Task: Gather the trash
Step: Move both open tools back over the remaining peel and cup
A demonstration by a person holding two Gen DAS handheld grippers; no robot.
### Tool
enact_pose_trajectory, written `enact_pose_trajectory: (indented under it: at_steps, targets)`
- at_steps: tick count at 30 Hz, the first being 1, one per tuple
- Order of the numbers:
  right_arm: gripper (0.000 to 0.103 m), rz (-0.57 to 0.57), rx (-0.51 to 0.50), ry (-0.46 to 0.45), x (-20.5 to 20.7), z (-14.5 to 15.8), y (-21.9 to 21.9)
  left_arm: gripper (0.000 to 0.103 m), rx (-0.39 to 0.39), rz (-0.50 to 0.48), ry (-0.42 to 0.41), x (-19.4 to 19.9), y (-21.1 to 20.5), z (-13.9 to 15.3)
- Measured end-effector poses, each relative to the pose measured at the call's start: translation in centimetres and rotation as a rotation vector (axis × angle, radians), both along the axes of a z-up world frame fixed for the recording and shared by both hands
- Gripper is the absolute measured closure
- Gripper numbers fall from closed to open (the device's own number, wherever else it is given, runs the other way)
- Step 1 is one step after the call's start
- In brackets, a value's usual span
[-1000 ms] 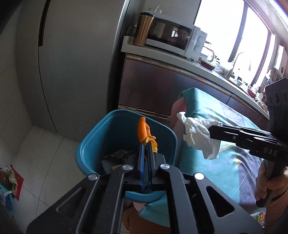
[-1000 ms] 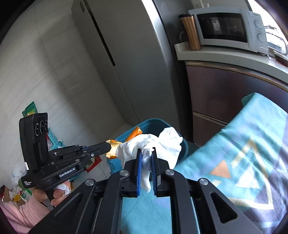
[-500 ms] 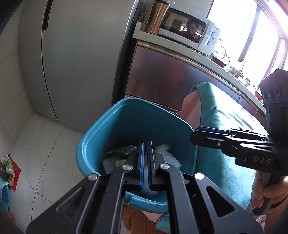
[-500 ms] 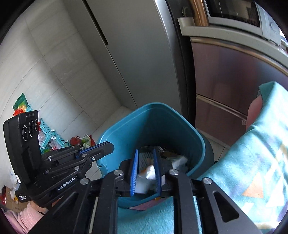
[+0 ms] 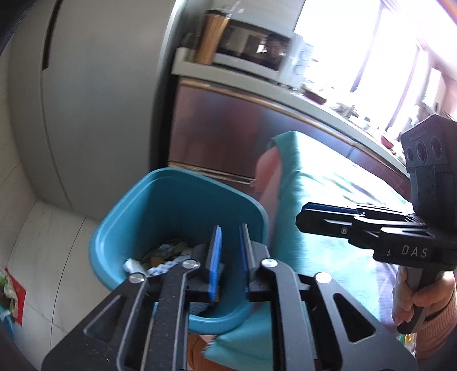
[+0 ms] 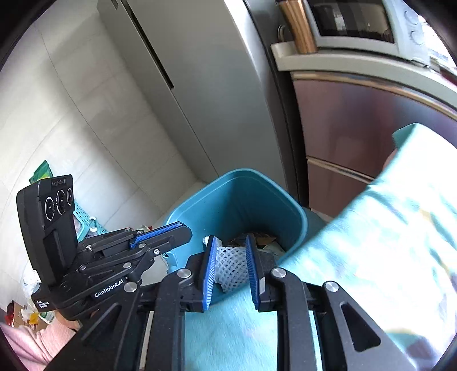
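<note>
A teal trash bin [image 5: 134, 217] stands on the floor beside the table's end; it also shows in the right wrist view [image 6: 297, 219]. Several pieces of trash [image 5: 165, 252] lie inside it, among them a white foam net [image 6: 231, 264]. My left gripper [image 5: 230, 256] hangs over the bin's near rim, open and empty. My right gripper [image 6: 230, 264] is above the bin's table side, open and empty. Each gripper appears in the other's view, the right [image 5: 328, 218] and the left [image 6: 171, 232].
A table under a teal patterned cloth [image 6: 385, 242] lies to the right of the bin. A grey fridge [image 5: 100, 100] stands behind it. A counter holds a microwave [image 6: 357, 25] and a copper tumbler [image 5: 211, 37]. Bags and a basket [image 6: 85, 225] sit on the floor at left.
One second ago my left gripper held an orange peel and my right a white tissue. Both moved over the bin and opened, and both pieces have left the jaws.
</note>
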State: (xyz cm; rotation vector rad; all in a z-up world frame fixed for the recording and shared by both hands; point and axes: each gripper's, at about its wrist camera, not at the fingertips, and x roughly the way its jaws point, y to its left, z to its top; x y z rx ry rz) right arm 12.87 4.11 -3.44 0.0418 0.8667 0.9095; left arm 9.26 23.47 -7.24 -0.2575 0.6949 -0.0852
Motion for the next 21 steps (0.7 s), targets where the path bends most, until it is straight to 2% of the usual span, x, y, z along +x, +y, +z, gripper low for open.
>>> enact_pose_trajectory:
  at_steps: [8,13,21]
  targets:
    - [0.076,-0.133,0.05,-0.075,-2.2,2.4,-8.4,0.075,-0.004,-0.176,-0.058,0.2,-6.8,2.0]
    - [0.074,-0.279,0.067,-0.096,-3.7,3.2,-15.7,0.071,0.008,-0.327,-0.064,0.8,-13.4,2.5]
    - [0.068,-0.542,0.06,-0.107,-6.1,2.8,-27.8,0.056,0.032,-0.524,-0.054,1.2,-24.6,2.7]
